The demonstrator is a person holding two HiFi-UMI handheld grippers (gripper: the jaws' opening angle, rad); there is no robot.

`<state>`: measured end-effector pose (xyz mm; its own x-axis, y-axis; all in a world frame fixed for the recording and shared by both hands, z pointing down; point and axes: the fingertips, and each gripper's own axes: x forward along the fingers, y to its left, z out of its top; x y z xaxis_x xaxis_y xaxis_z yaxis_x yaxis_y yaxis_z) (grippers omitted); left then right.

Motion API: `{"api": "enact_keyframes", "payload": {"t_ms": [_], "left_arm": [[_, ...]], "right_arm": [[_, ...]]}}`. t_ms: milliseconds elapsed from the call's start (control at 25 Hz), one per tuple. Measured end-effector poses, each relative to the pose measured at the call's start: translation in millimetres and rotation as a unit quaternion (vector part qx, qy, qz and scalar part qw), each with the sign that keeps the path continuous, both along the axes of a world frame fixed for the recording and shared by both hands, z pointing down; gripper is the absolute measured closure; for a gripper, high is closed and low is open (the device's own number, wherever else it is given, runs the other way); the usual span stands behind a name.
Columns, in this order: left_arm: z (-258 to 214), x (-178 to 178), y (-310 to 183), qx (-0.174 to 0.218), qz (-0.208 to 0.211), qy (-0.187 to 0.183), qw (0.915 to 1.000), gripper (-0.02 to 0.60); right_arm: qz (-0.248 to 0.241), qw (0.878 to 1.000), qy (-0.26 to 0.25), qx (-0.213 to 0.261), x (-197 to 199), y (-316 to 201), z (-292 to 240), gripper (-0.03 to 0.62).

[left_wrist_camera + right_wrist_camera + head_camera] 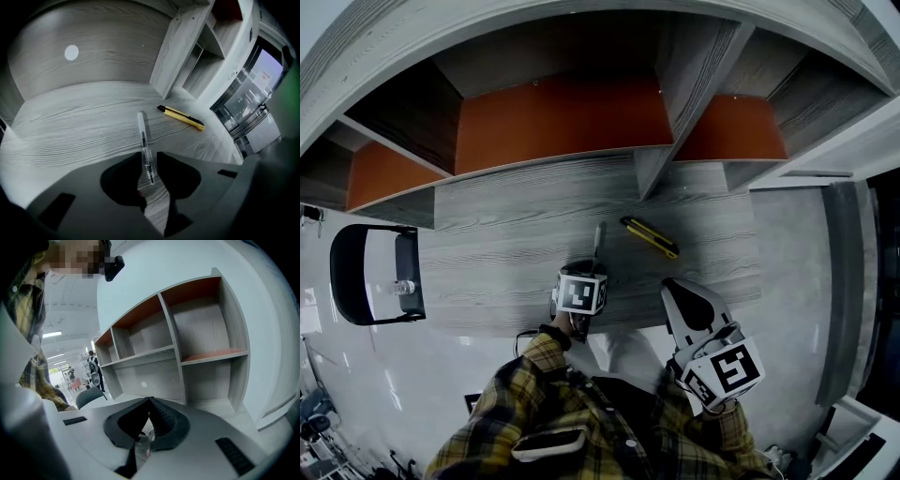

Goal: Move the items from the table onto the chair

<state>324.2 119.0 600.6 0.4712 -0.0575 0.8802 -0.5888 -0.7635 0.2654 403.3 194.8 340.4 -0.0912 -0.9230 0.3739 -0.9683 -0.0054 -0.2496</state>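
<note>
A clear pen (599, 240) lies on the grey wood table (506, 253) near its front edge, pointing away from me. My left gripper (592, 268) is set low over the pen's near end. In the left gripper view the pen (143, 138) runs into the gap between the jaws of the left gripper (149, 158), which stand open around it, with a sliver of table showing beside it. A yellow and black utility knife (651, 237) (180, 117) lies to the right of the pen. My right gripper (672, 286) (150, 400) is held off the table's front edge, shut and empty.
A black chair (370, 277) stands left of the table with a small clear item (405, 287) on its seat. A shelf unit with orange back panels (562, 122) rises along the table's far side. My plaid sleeve (534, 375) is below the table edge.
</note>
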Motion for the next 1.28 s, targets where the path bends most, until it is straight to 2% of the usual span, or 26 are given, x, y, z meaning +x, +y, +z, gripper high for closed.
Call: {"api": "enact_keyframes", "payload": {"t_ms": [80, 400, 560, 720, 840, 1040, 1280], "left_arm": [[12, -2, 1, 0.007, 0.004, -0.01, 0.9999, 0.508], [0, -1, -9, 0.019, -0.003, 0.009, 0.9998, 0.522], [-31, -2, -14, 0.022, -0.016, 0.027, 0.9993, 0.523], [-32, -2, -18, 0.034, -0.026, 0.074, 0.9964, 0.523], [-70, -19, -29, 0.054, -0.053, 0.083, 0.9937, 0.523], [-113, -57, -49, 0.08, -0.129, 0.136, 0.9791, 0.523], [-156, -133, -68, 0.132, -0.205, 0.16, 0.9566, 0.523]], "right_arm": [[0.003, 1.0, -0.001, -0.001, 0, 1, 0, 0.577], [-0.006, 1.0, -0.002, 0.0, -6, -1, 0, 0.577], [-0.017, 1.0, 0.001, 0.007, -12, -4, -4, 0.577], [-0.036, 0.999, -0.001, 0.017, -21, -7, -10, 0.577], [-0.054, 0.998, -0.004, 0.023, -33, -10, -13, 0.577], [-0.111, 0.993, -0.002, 0.037, -62, -24, -20, 0.577], [-0.189, 0.981, -0.01, 0.044, -117, -43, -21, 0.577]]}}
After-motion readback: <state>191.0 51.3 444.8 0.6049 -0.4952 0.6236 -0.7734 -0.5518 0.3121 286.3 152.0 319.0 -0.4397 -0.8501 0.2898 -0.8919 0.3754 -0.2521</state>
